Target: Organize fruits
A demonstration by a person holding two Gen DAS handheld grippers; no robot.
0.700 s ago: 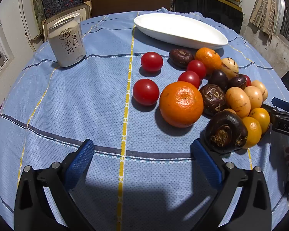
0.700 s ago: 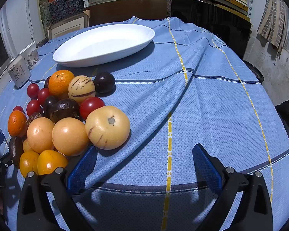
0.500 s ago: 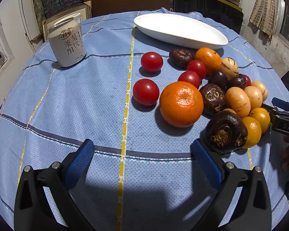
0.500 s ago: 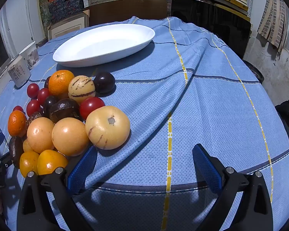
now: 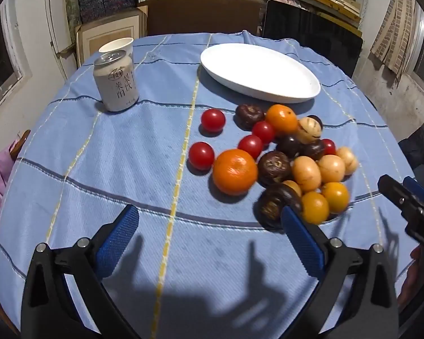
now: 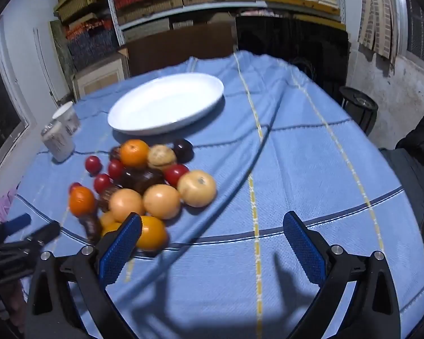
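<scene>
Both grippers spread wide above table, nothing held; fruit heaped on cloth, plate bare.

Left gripper (image 5: 209, 231) released, jaws wide over blue cloth (image 5: 99, 169), right pad just in front of dark fruit (image 5: 274, 203). Right gripper (image 6: 212, 240) released too, left pad overlapping yellow fruit (image 6: 152, 236) in view; contact unclear. Fruit pile: big orange (image 5: 234, 171), red tomatoes (image 5: 201, 155), tan fruits (image 5: 306, 173), all on cloth near white plate (image 5: 260, 72), none in it. Can (image 5: 116, 84) upright at far left, well apart from pile; cup (image 5: 117, 46) just behind.
</scene>
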